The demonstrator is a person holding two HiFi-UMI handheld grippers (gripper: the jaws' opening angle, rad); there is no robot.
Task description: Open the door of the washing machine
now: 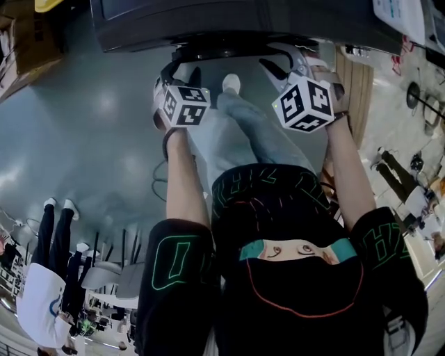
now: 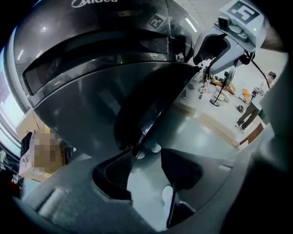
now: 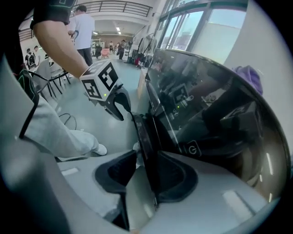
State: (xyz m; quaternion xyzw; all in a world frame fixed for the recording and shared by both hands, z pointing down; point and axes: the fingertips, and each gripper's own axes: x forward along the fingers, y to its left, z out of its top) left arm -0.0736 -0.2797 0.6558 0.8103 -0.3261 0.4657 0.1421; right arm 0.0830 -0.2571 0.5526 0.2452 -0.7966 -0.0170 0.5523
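Observation:
The dark top-loading washing machine (image 1: 208, 21) stands at the top of the head view, its glass lid (image 2: 105, 91) down. Both grippers reach to the lid's front edge (image 3: 145, 137). My left gripper (image 1: 182, 73) is open; in the left gripper view the left gripper (image 2: 144, 167) has the edge running just by its left finger (image 2: 114, 171). My right gripper (image 1: 288, 66) is open too, and in the right gripper view the right gripper (image 3: 146, 171) straddles the lid edge, which lies close to the right finger (image 3: 176, 176). Each gripper shows in the other's view: the right gripper (image 2: 219, 45) and the left gripper (image 3: 114, 103).
The person's legs and white shoe (image 1: 231, 83) stand between the grippers on the grey floor. A cardboard box (image 1: 21, 49) sits at upper left, a wooden board (image 1: 354, 90) to the right. A cable (image 1: 160, 174) lies on the floor; chairs and bystanders (image 1: 42, 278) at lower left.

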